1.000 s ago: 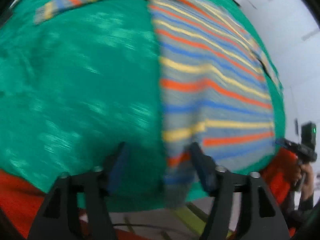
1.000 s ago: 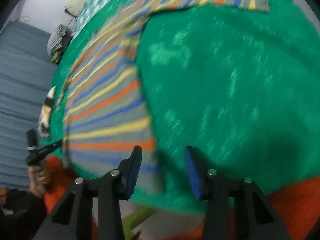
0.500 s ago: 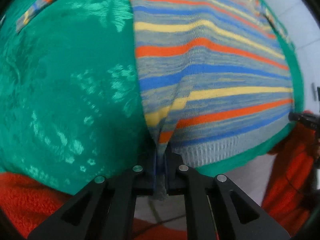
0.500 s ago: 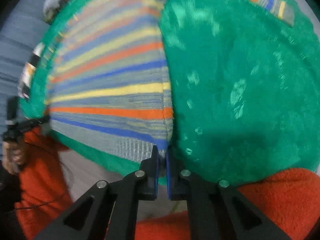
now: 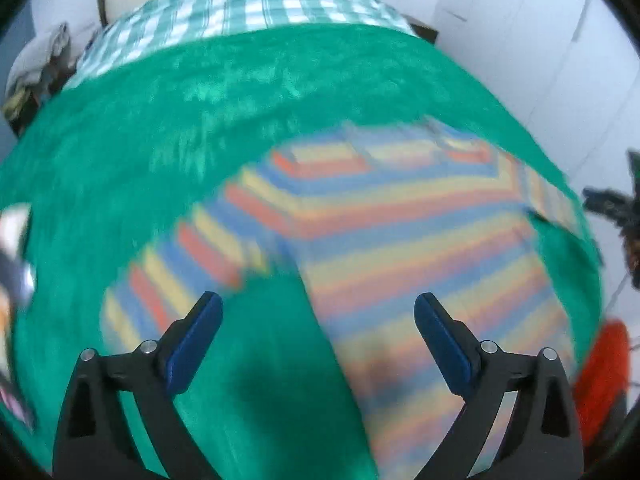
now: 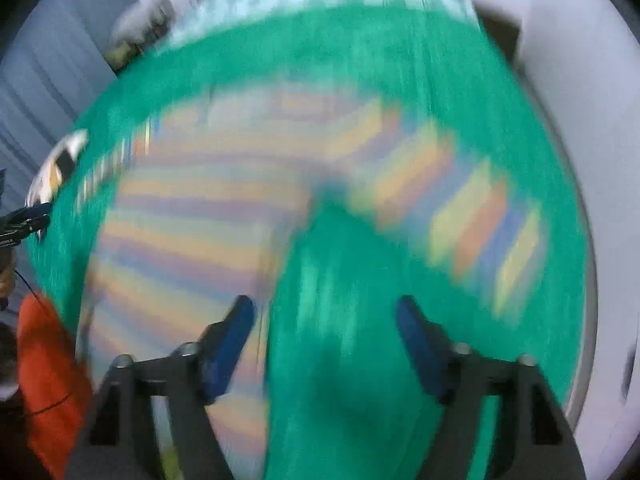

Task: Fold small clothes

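Observation:
A small striped sweater (image 5: 400, 248), grey with orange, yellow and blue bands, lies flat on a green blanket (image 5: 240, 112), sleeves spread out. In the left wrist view my left gripper (image 5: 318, 332) is open and empty, above the sweater's left side edge, with one sleeve (image 5: 180, 264) ahead to the left. In the blurred right wrist view the sweater (image 6: 200, 232) lies left of centre and its other sleeve (image 6: 472, 216) to the right. My right gripper (image 6: 324, 336) is open and empty above the sweater's right edge.
The green blanket covers a bed with a green-and-white checked sheet (image 5: 248, 8) and a cream headboard behind. White walls stand to the right. The person's orange sleeve (image 6: 44, 368) shows at the frame edges. A pile of clothes (image 5: 32, 68) lies far left.
Half a second ago both grippers were shut on the sweater's bottom hem corners. Now both are open, pulled back and raised, and the sweater lies spread out on the blanket.

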Tool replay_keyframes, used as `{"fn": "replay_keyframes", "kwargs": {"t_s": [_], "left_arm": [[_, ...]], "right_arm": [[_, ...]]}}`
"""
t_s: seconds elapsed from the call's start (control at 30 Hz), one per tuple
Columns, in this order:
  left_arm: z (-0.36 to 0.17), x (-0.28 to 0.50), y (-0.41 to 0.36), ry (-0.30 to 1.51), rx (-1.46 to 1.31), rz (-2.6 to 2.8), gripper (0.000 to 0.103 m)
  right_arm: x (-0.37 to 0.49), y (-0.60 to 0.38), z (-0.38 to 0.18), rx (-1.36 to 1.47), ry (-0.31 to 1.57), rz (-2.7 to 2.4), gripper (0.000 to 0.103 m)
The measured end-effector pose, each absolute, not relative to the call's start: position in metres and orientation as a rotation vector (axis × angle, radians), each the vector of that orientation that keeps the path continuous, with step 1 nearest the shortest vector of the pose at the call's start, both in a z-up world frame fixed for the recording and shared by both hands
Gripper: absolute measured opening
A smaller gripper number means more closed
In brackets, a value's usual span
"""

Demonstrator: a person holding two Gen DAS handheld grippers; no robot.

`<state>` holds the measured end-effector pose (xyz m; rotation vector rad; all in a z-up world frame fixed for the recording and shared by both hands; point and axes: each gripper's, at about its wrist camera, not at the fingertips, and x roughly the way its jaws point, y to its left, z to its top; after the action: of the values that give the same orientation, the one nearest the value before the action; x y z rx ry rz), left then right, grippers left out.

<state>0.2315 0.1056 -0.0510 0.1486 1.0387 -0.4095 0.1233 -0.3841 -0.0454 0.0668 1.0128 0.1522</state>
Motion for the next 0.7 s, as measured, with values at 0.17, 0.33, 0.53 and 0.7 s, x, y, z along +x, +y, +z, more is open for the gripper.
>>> {"fn": "replay_keyframes", "kwargs": {"t_s": [0.17, 0.33, 0.53, 0.7], "left_arm": [[-0.111, 0.366, 0.071, 1.147, 0.156, -0.373, 0.096], [-0.147, 0.401, 0.042, 1.122, 0.297, -0.388, 0.096], [-0.159, 0.388, 0.03, 1.132, 0.318, -0.451, 0.005], [-0.138, 0.385, 0.022, 0.964, 0.384, -0.285, 0.004]], "right_arm": [[0.286, -0.383, -0.075, 0.021, 1.037, 0.221, 0.075], [0.366, -0.353, -0.12, -0.116, 1.141, 0.367, 0.075], [0.371, -0.324, -0.157, -0.219, 1.241, 0.413, 0.007], [0.361, -0.316, -0.121, -0.385, 1.05, 0.21, 0.007]]}}
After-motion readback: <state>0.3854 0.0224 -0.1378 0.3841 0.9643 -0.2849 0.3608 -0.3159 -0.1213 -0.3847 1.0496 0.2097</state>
